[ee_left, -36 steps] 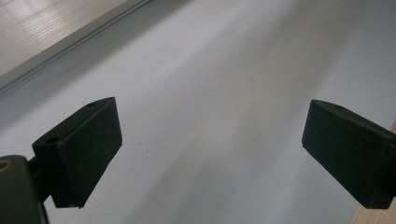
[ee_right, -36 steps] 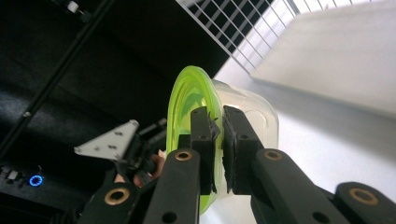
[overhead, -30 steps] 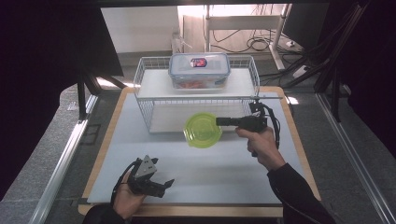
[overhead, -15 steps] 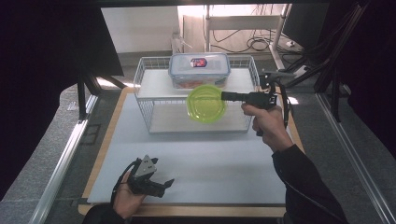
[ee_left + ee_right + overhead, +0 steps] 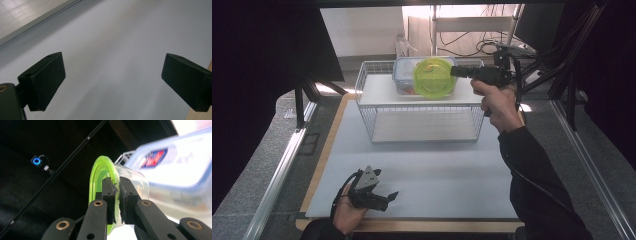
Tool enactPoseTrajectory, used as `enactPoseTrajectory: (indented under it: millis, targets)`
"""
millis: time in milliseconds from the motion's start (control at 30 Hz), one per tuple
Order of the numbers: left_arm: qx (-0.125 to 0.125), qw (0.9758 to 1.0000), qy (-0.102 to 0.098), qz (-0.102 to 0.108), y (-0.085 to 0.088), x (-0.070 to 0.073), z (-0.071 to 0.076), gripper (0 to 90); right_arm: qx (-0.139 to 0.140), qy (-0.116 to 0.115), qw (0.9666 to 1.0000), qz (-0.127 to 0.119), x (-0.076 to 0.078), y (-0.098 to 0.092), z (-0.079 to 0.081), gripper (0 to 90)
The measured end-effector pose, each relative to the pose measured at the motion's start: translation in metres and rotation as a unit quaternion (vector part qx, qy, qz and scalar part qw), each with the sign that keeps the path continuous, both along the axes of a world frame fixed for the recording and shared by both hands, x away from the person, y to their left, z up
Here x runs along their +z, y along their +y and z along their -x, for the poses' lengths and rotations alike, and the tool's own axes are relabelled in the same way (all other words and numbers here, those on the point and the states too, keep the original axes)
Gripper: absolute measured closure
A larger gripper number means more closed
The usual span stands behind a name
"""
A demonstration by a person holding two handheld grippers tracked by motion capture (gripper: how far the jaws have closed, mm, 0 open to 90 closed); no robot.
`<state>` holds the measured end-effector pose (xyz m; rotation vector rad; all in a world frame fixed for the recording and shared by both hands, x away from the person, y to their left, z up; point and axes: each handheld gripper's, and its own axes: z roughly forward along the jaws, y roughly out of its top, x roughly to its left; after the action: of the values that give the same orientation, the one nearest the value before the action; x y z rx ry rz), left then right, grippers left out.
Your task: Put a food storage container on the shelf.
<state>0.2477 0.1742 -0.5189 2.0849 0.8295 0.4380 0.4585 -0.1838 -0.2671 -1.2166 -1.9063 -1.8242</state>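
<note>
A round clear container with a lime-green lid (image 5: 434, 77) hangs tilted on its side in front of the rack's top shelf. My right gripper (image 5: 455, 71) is shut on its rim, reaching in from the right. In the right gripper view the two pads (image 5: 109, 187) pinch the lid's edge (image 5: 96, 192), with the clear body behind them. My left gripper (image 5: 389, 200) rests low at the table's front left, open. Its jaws stand wide apart (image 5: 112, 80) over bare mat with nothing between them.
A white wire rack (image 5: 362, 87) stands at the back of the grey mat (image 5: 422, 170). A clear food box with a blue-rimmed lid (image 5: 404, 75) (image 5: 180, 157) sits on its top shelf, just behind the held container. A lower shelf (image 5: 422, 125) lies under it.
My right gripper has risen and moved toward the back with the green-lidded container, from in front of the lower shelf up to the top shelf's level. The left gripper has stayed put.
</note>
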Motion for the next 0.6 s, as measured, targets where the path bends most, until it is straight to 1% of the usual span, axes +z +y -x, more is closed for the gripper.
enactPoseTrajectory:
  millis: [100,200,300,400,433,500,533,600]
  targets:
    - [0.0,1.0,-0.006,0.004,0.001,0.001,0.001,5.2,-0.017,-0.001,0.9998,0.006,0.009,0.006,-0.012,84.2]
    - [0.0,0.9999,-0.009,0.007,0.001,0.002,0.001,5.2,-0.03,0.003,0.9995,0.006,0.012,0.011,-0.024,84.2]
    - [-0.002,0.9999,-0.008,0.008,0.001,0.002,0.001,5.3,-0.045,0.009,0.999,0.002,0.012,0.016,-0.036,84.1]
    - [-0.005,0.9999,-0.008,0.009,0.001,0.002,0.001,5.3,-0.056,0.018,0.9983,0.004,0.01,0.02,-0.048,84.0]
    - [-0.005,0.9999,-0.007,0.01,0.001,0.002,0.001,5.3,-0.059,0.021,0.998,-0.002,0.009,0.021,-0.052,83.9]
    - [-0.006,0.9999,-0.007,0.01,0.001,0.002,0.001,5.3,-0.059,0.03,0.9978,-0.009,0.008,0.022,-0.058,83.5]
    - [-0.007,0.9999,-0.006,0.01,0.001,0.002,0.001,5.3,-0.062,0.03,0.9976,-0.009,0.007,0.023,-0.06,82.5]
    - [-0.008,0.9999,-0.004,0.009,0.001,0.001,0.001,5.3,-0.078,0.022,0.9967,0.005,0.007,0.025,-0.063,81.0]
